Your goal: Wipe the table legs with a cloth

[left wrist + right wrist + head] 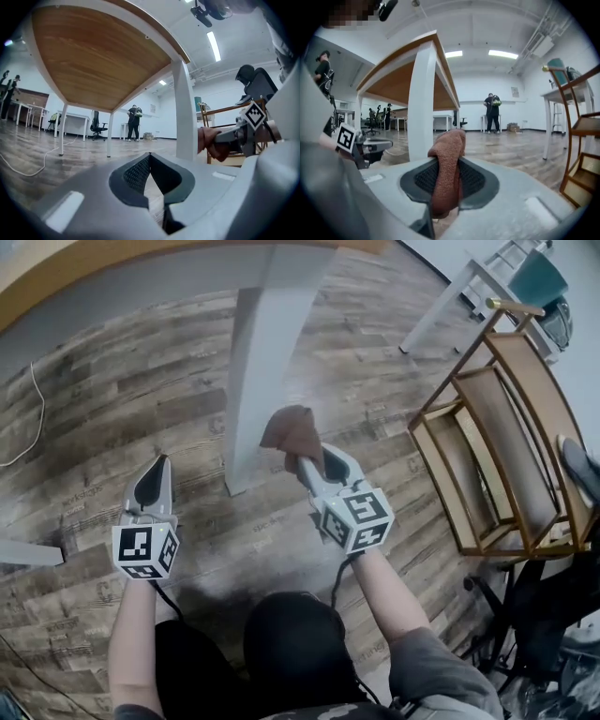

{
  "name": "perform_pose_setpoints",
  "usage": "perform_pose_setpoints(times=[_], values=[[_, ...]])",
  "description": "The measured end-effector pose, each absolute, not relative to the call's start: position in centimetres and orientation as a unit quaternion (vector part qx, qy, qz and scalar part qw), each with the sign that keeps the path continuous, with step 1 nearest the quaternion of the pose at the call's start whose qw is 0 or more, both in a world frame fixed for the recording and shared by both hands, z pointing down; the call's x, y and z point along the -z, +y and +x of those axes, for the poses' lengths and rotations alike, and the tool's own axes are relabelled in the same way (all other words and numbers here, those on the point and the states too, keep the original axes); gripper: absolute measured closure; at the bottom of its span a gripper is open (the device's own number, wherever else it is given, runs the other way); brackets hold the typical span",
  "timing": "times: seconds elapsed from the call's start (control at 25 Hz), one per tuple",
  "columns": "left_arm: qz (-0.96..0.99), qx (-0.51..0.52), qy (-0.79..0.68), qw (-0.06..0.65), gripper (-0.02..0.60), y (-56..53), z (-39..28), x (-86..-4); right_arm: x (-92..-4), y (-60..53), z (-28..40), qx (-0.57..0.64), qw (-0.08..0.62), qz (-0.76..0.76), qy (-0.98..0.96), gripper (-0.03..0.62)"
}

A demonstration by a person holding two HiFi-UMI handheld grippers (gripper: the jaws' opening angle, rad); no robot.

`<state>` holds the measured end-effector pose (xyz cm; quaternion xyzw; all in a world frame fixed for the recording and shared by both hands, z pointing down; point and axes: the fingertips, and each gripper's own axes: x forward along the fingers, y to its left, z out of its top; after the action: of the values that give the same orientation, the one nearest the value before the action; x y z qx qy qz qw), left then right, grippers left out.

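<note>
A white table leg (255,371) stands on the wood floor under the wooden tabletop (94,259). My right gripper (302,463) is shut on a brown cloth (292,432), which bunches up above the jaws just right of the leg's lower part. In the right gripper view the cloth (446,168) hangs between the jaws of the right gripper (446,180), with the leg (422,103) just behind and left. My left gripper (156,474) is shut with nothing in it, left of the leg; its own view shows the left gripper (150,161), the leg (183,112) and the cloth (208,140).
A wooden shelf unit (502,451) stands to the right. A second white table (459,292) is at the back right. A white cable (33,418) lies on the floor at left. Another white leg (28,552) shows at the left edge. A person (492,112) stands far off.
</note>
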<state>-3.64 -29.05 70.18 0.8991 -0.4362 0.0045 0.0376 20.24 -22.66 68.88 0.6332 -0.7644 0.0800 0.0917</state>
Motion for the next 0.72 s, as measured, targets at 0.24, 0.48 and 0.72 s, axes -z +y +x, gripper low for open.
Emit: perform_pose_setpoints(times=[0.24, 0.48, 0.72], values=[[0.902, -0.009, -0.431, -0.029, 0.563, -30.6, -2.2, -65.2, -55.4, -25.5, 19.9, 0.002, 0.0, 0.624, -0.781, 0.51], [0.899, -0.005, -0.436, -0.023, 0.563, -31.0, -1.3, -64.4, -49.7, -26.3, 17.8, 0.052, -0.036, 0.595, -0.801, 0.51], [0.896, -0.003, -0.443, 0.001, 0.563, -30.5, -1.0, -65.8, -55.0, -26.4, 16.3, 0.031, 0.004, 0.572, -0.82, 0.51]])
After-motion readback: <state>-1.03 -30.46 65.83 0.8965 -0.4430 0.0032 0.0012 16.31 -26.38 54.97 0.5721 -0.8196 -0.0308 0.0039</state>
